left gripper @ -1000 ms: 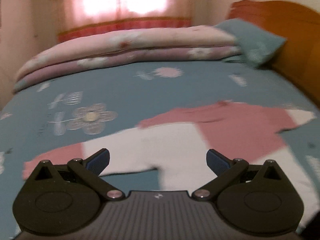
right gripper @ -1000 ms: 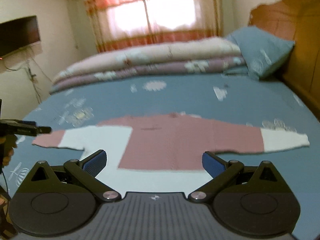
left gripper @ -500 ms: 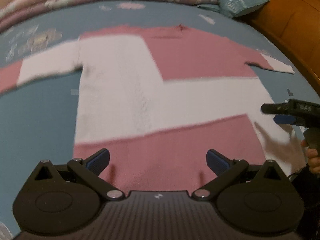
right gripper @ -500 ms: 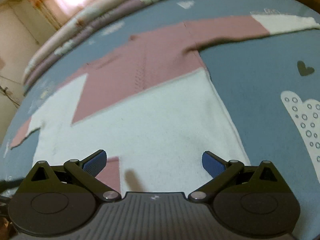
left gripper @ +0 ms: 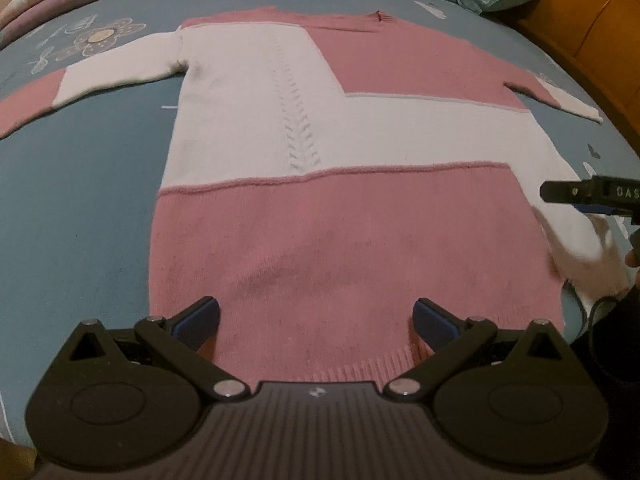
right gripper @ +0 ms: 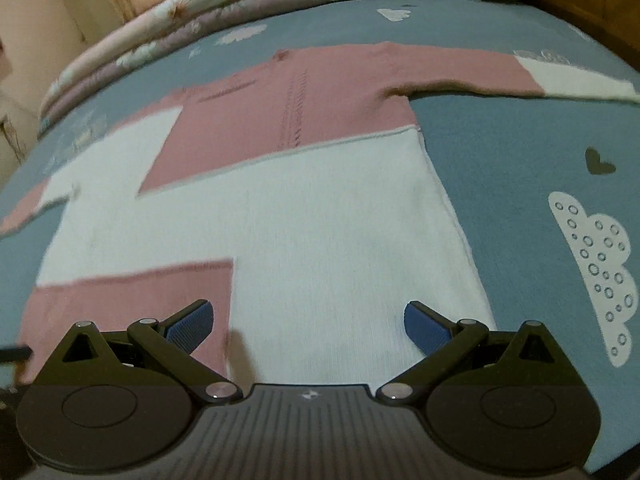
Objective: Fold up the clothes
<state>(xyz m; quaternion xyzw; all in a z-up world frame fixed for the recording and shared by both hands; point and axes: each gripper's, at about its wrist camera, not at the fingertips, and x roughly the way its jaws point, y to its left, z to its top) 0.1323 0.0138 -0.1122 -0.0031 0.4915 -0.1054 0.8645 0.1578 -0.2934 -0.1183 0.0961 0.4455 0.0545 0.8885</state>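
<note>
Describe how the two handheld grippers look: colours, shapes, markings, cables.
Both the left gripper and right gripper are matte black, with ribbed bodies, round side discs, silver pivot pins and blue ribbed fingertips. A small white logo marks each. A black cable trails beside the right one.

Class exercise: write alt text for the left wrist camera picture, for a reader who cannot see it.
A pink and white sweater lies flat, sleeves spread, on a blue flowered bedsheet. The left gripper hangs over its pink hem, jaws open and empty; the right gripper enters at the right edge.
</note>
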